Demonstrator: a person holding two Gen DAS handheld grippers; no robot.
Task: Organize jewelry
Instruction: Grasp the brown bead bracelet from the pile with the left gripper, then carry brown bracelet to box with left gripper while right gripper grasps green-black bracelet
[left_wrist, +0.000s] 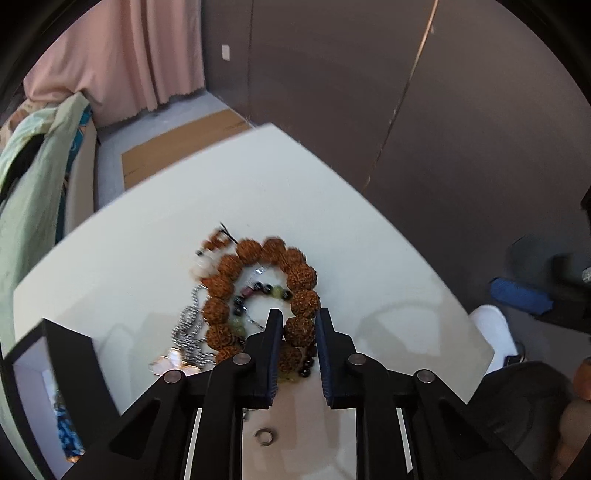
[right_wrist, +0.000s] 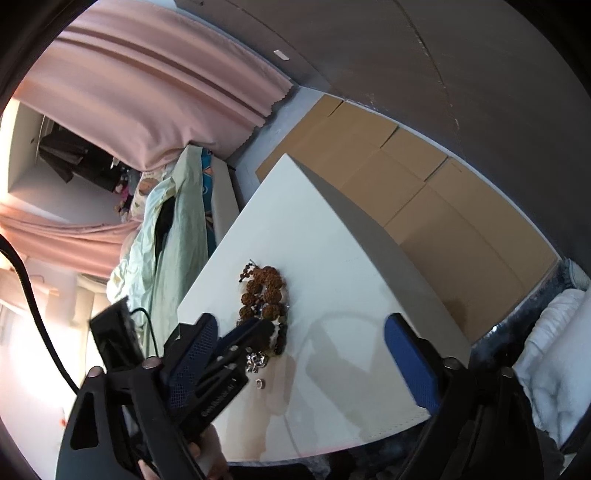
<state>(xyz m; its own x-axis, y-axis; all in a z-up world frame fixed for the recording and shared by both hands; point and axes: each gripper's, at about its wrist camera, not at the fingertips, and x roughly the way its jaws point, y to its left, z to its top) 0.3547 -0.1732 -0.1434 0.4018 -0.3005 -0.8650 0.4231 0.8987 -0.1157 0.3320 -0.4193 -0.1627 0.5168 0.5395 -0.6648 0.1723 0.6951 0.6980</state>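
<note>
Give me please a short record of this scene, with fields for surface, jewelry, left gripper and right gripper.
surface: white table
jewelry: brown bead bracelet, silver chain, small-bead bracelet, ring, all in one pile except the ring
left gripper: closed on a bead of the brown bead bracelet
right gripper: open, holding nothing, above the table

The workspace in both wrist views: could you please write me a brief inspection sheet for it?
Surface: white table, faint stains near the front edge.
Job's things: brown bead bracelet piled with a small-bead bracelet and silver chain; small ring lies apart.
Clutter: nothing seen.
Grippers: left gripper closed on a brown bead; right gripper open, empty.
Cables: black cable at left of the right view.
Surroundings: pink curtain, flattened cardboard, pale green bedding.
</note>
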